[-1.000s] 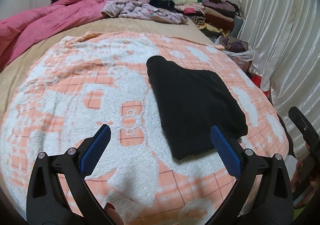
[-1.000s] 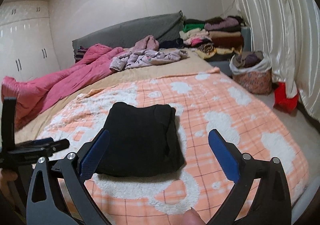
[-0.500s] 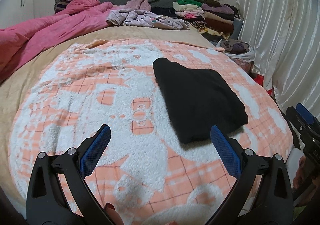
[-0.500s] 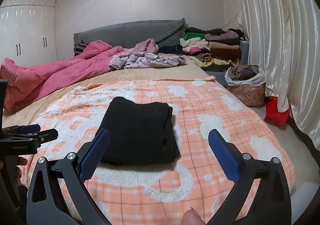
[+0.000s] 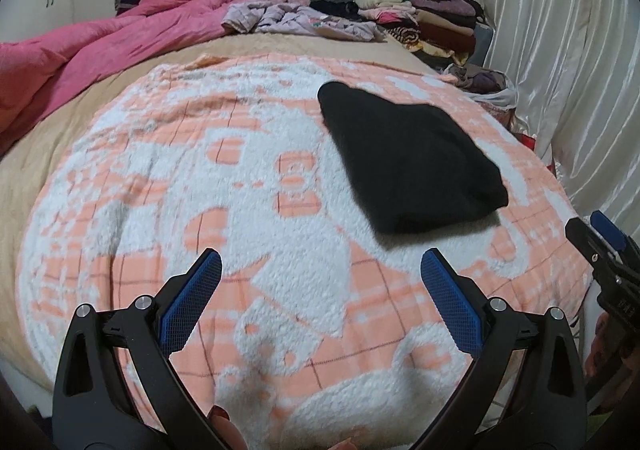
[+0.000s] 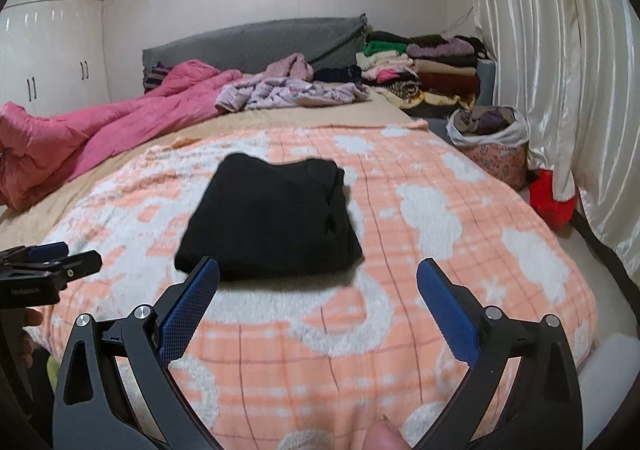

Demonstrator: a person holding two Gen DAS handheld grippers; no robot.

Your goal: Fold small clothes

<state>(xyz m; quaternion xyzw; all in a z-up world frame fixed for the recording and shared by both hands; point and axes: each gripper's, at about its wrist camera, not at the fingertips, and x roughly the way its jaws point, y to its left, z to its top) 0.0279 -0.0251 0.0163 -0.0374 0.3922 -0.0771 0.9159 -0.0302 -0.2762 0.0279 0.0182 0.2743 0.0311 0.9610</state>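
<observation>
On the bed: an orange-and-white checked fleece blanket (image 5: pixel 248 234) covers the near half; its front edge drops out of sight below both grippers.
Beige sheet: the beige sheet (image 6: pixel 280 121) shows only as a strip beyond the blanket and down the left side.
Pink duvet: the pink duvet (image 5: pixel 92 49) lies crumpled along the far left, its near end cut off by the lens edge in both views.
White curtain: a white curtain (image 6: pixel 560 69) hangs on the right; whatever is behind it is hidden.
Grey headboard: the grey headboard (image 6: pixel 256 41) is partly covered by the duvet and by loose lilac clothes (image 6: pixel 288 93).
Stack of folded clothes: the stack of folded clothes (image 6: pixel 424 69) sits at the far right corner; single items are hard to tell apart.
Black garment: the black garment (image 6: pixel 268 217) lies folded into a rough rectangle on the blanket, right of centre in the left wrist view; what kind of garment it is cannot be made out. Neither gripper touches it.
Laundry basket: a floral laundry basket (image 6: pixel 496 157) stands beside the bed, its contents a dark jumble; a red object (image 6: pixel 552 201) beside it is half hidden by the curtain.
Left gripper: the left gripper (image 5: pixel 320 290) hovers over the blanket with its blue pads spread wide, nothing between them.
Right gripper: the right gripper (image 6: pixel 318 300) is likewise spread wide, just short of the garment's near edge, holding nothing.
Fingertips: bits of the person's fingertips (image 6: pixel 382 438) peek in at the bottom edge, mostly cut off.
</observation>
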